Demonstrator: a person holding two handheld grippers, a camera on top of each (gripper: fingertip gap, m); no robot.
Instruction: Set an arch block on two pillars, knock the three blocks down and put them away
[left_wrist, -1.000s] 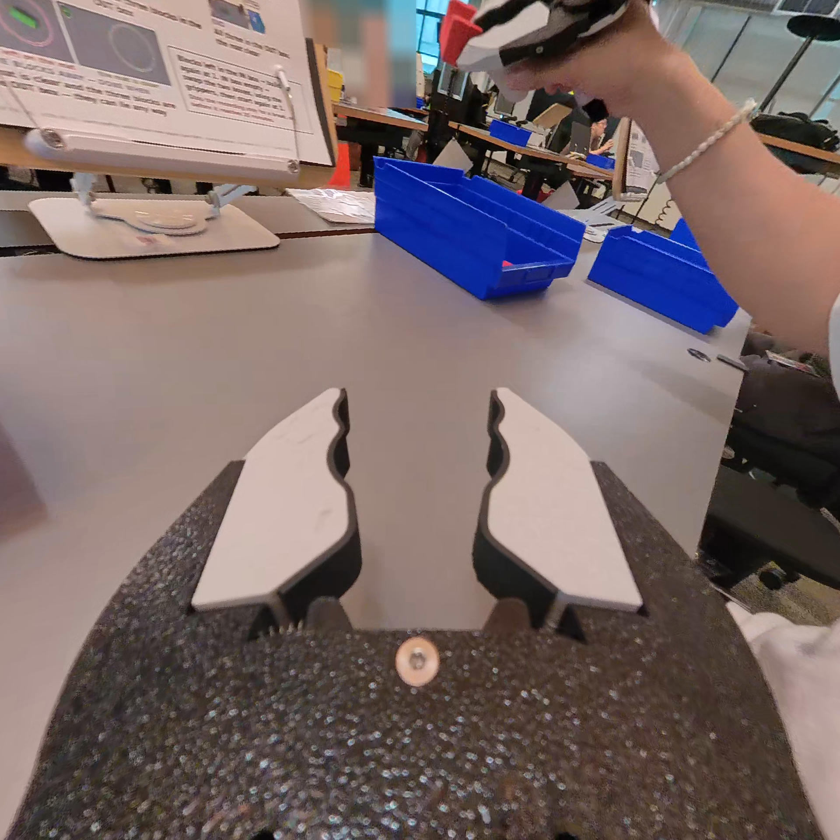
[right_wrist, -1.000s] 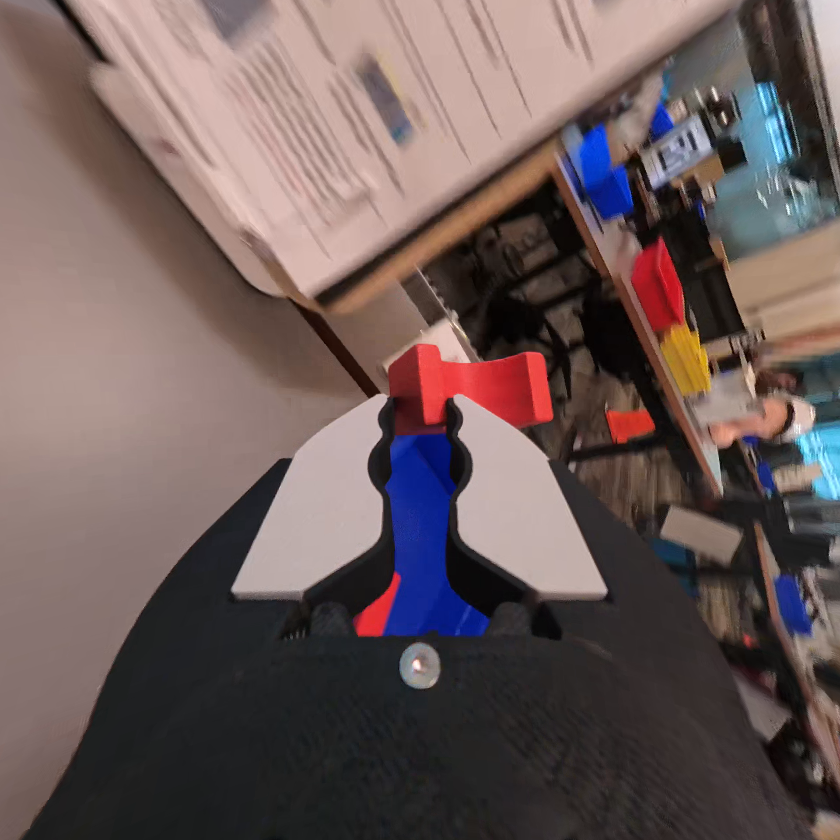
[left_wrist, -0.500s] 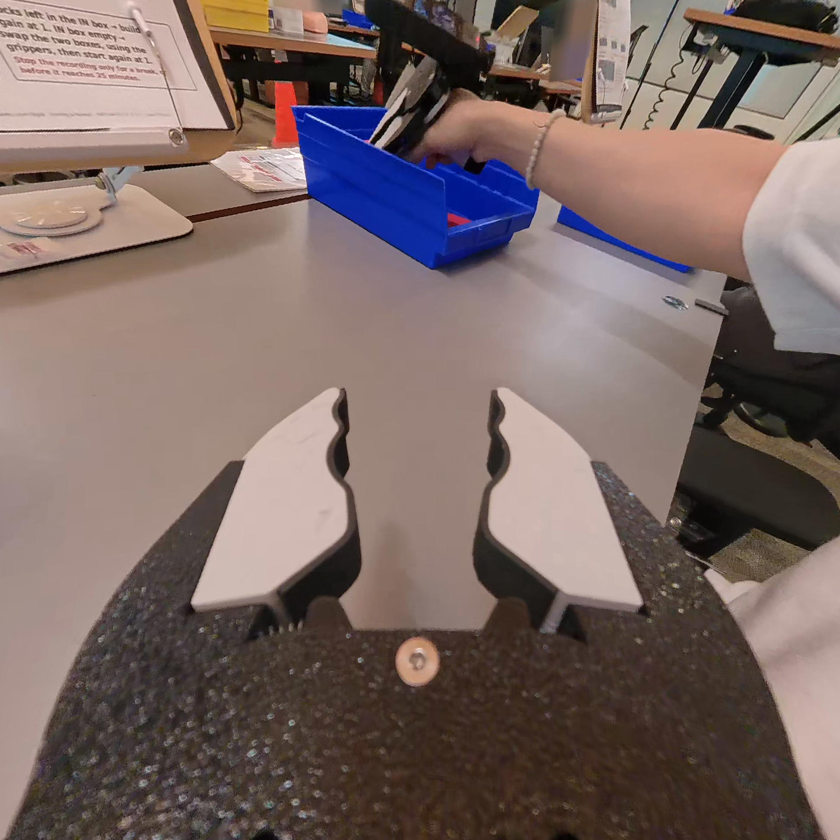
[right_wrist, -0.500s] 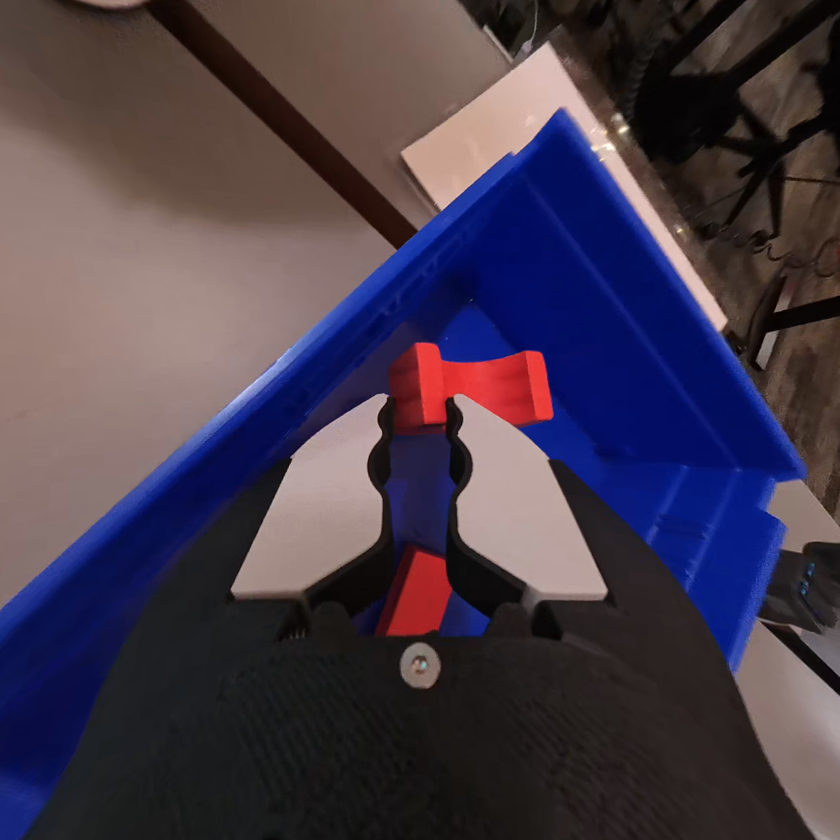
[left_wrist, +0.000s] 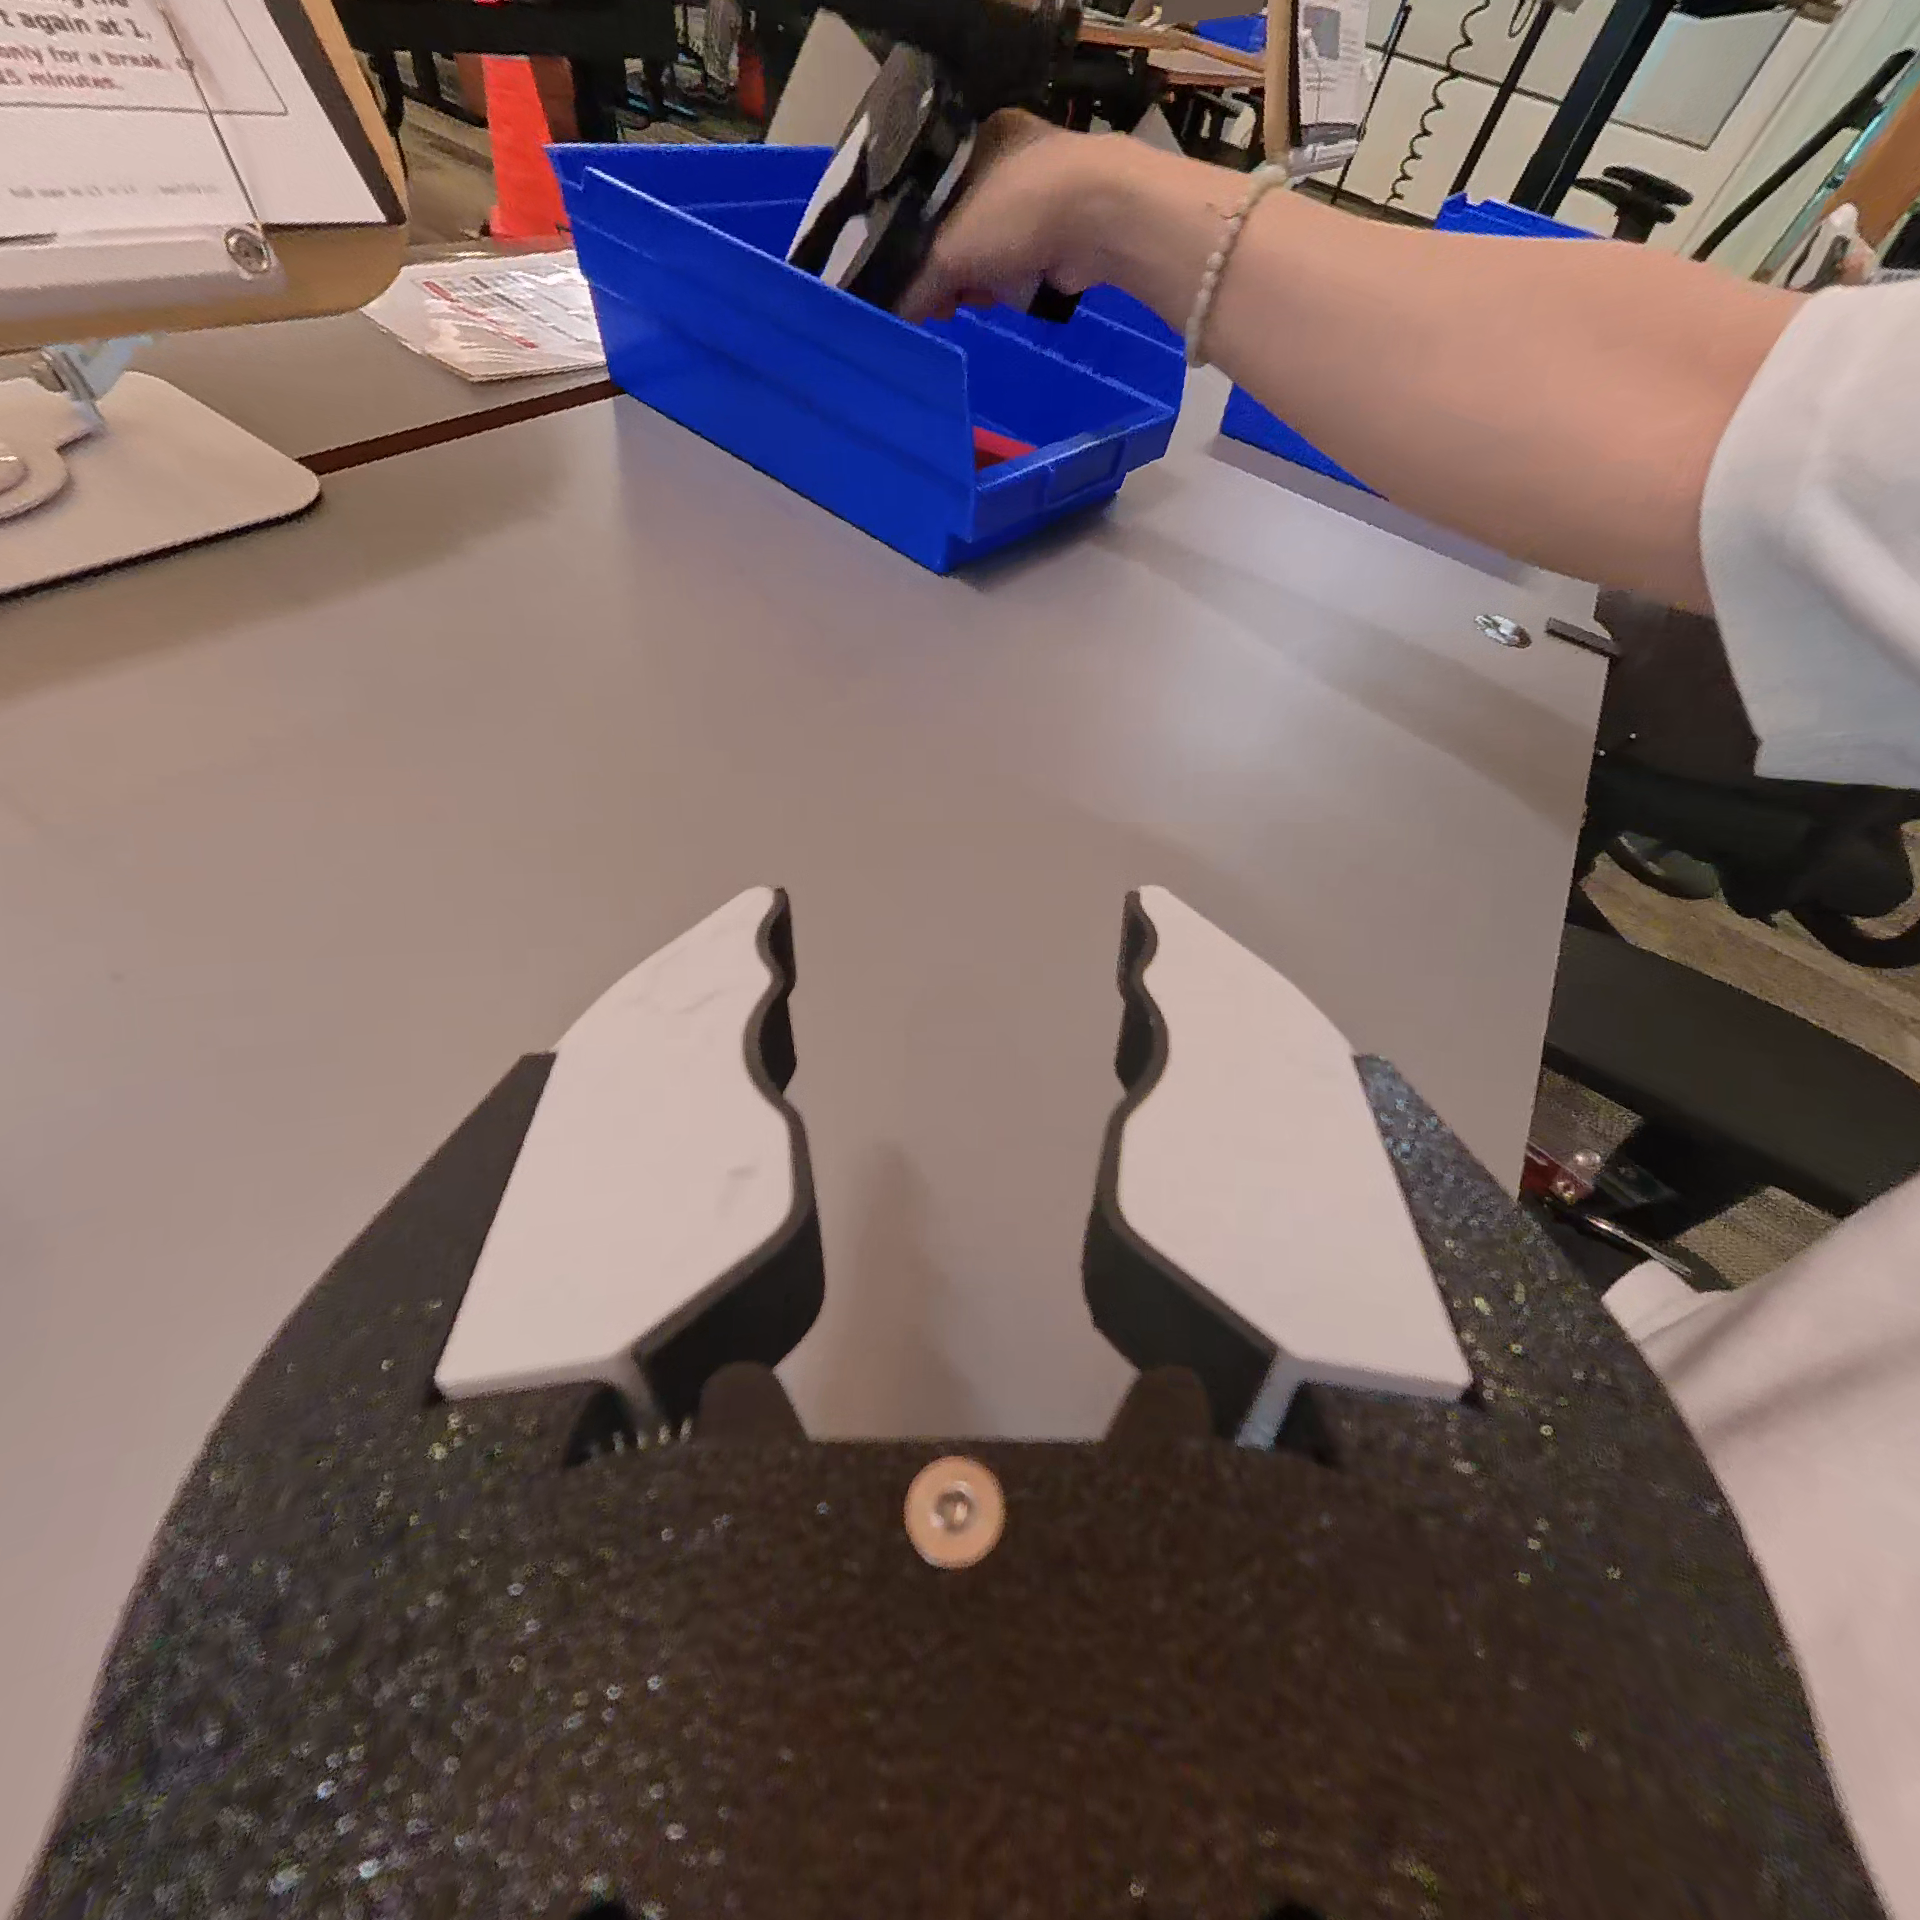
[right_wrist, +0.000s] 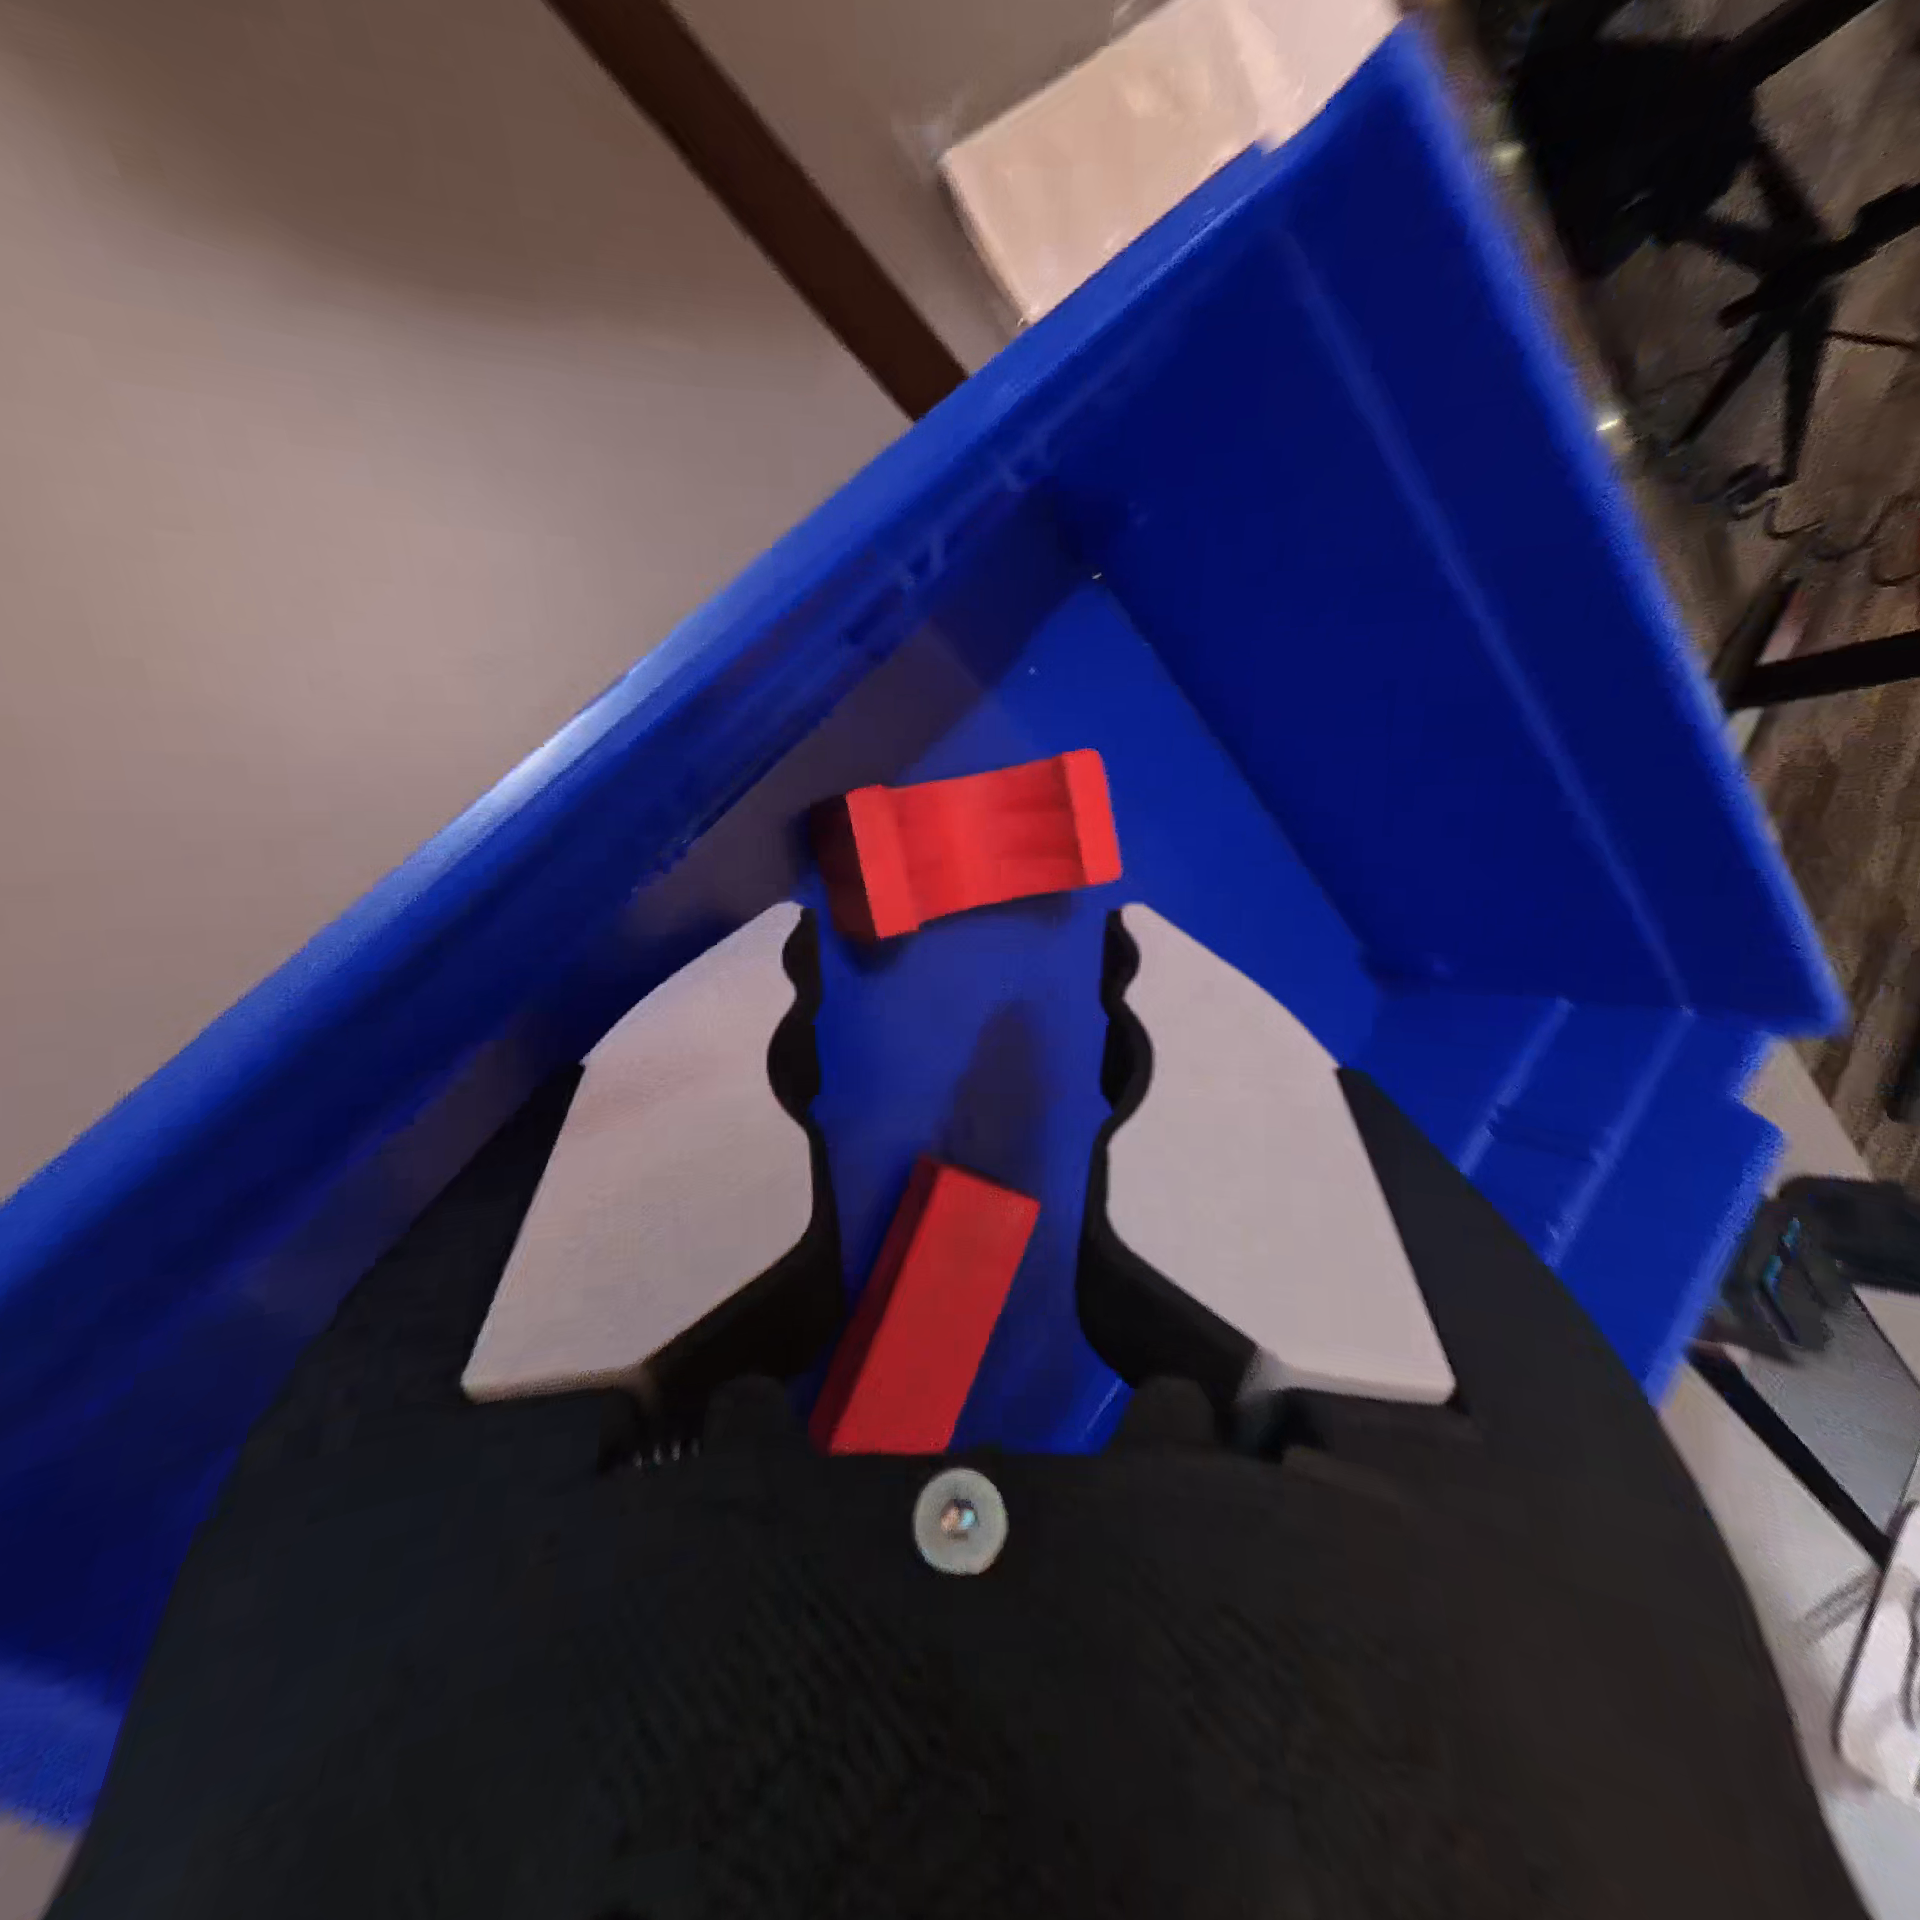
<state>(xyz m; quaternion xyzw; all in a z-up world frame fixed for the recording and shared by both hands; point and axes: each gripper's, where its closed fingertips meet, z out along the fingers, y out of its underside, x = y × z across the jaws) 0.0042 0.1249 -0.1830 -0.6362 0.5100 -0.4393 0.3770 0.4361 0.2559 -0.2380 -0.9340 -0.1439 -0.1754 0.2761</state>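
Observation:
My right gripper (right_wrist: 961, 920) is open over the inside of a blue bin (right_wrist: 1351, 644). A red I-shaped block (right_wrist: 966, 842) lies free just past its fingertips, by the bin's left wall. A second red block (right_wrist: 925, 1309) lies on the bin floor between the fingers. In the left wrist view the right gripper body (left_wrist: 883, 208), held by a hand, dips into the same blue bin (left_wrist: 790, 384). My left gripper (left_wrist: 956, 914) is open and empty, low over the grey table (left_wrist: 520, 748).
A document stand (left_wrist: 125, 312) with printed sheets sits at the table's back left, with a loose sheet (left_wrist: 499, 312) beside the bin. A second blue bin (left_wrist: 1278, 442) lies behind the person's forearm (left_wrist: 1455, 364). The table's right edge drops to chairs and floor. Some 45 cm of space lies between my two pairs of fingers.
My right gripper came down into the blue bin, then opened and let go of the red I-shaped block, which now lies free inside. My left gripper stayed open and moved slightly nearer the bin.

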